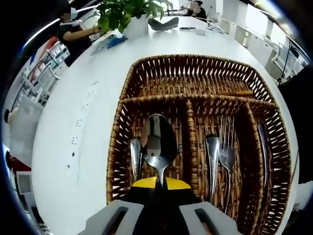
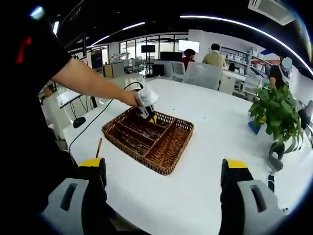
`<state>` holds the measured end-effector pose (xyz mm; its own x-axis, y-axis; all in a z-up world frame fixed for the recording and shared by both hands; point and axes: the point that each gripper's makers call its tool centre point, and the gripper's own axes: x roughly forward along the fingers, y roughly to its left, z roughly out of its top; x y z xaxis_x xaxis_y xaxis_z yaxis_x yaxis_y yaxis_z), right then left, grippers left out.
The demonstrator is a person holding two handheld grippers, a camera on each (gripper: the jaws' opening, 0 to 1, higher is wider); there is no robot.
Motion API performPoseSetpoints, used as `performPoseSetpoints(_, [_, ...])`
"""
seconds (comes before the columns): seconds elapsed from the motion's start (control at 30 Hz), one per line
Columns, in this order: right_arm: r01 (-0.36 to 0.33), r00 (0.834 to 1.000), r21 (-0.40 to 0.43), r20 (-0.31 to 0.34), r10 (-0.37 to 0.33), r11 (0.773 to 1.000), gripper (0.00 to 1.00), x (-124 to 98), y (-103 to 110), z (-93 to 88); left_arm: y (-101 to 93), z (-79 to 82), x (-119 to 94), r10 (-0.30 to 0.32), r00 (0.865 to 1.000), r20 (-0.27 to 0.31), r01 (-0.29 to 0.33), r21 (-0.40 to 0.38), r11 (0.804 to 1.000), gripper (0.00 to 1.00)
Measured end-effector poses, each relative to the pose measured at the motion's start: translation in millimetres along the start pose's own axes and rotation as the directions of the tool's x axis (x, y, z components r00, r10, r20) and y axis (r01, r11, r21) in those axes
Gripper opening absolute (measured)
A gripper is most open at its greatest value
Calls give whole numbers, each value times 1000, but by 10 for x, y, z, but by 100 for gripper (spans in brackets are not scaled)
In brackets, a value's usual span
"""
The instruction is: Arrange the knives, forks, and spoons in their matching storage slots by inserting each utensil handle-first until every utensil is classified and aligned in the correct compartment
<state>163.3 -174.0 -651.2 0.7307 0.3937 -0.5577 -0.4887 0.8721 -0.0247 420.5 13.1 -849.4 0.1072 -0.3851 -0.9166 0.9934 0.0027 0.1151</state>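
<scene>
A brown wicker cutlery basket (image 1: 128, 81) lies on the white table, divided into lengthwise slots and one cross slot at the far end. My left gripper (image 1: 161, 183) is shut on a spoon (image 1: 158, 142), whose bowl points away over the left slot. Another spoon (image 1: 135, 157) lies in that slot. The middle slot holds a fork (image 1: 226, 152) and one more utensil (image 1: 212, 156); a knife (image 1: 263, 147) lies in the right slot. In the right gripper view the basket (image 2: 168, 159) sits mid-table with the left gripper (image 2: 147, 110) over its far edge. My right gripper (image 2: 164, 176) is open and held well back.
A potted plant (image 1: 128, 12) stands beyond the basket, also visible as the plant (image 2: 279, 115) at the right. A cable (image 2: 93, 125) trails off the table's left edge. A pencil-like stick (image 2: 99, 147) lies near the basket. People sit at desks in the background.
</scene>
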Motion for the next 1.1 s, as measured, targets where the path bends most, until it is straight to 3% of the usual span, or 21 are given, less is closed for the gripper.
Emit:
performPoseSetpoints(0.23, [4,1000,-2,8,-4,1000,99,-41,15,19,48,62,-135,36,996,77,-34,-31,999,12])
performPoseSetpoints(0.4, [-2,1000,-6,16,2,1000,99,-36,50,38,74,52,-278,60,993,98,-55,-50,997,15])
performPoseSetpoints(0.57, [-18,999,-17,30,19,1000,99,-8,111,84,17,97,-515,99,981,168,-93,-44,995,18])
performPoseSetpoints(0.73, [-27,999,-26,39,28,999,99,35,114,136,-72,66,-760,123,974,192,-109,-81,991,18])
performPoseSetpoints(1.0, [-44,998,-37,48,46,998,99,189,31,272,-343,-139,-1249,166,963,212,-142,-122,982,20])
performPoseSetpoints(1.1, [-61,996,-59,61,65,996,99,255,29,366,-391,-204,-1473,192,948,253,-154,-163,975,24])
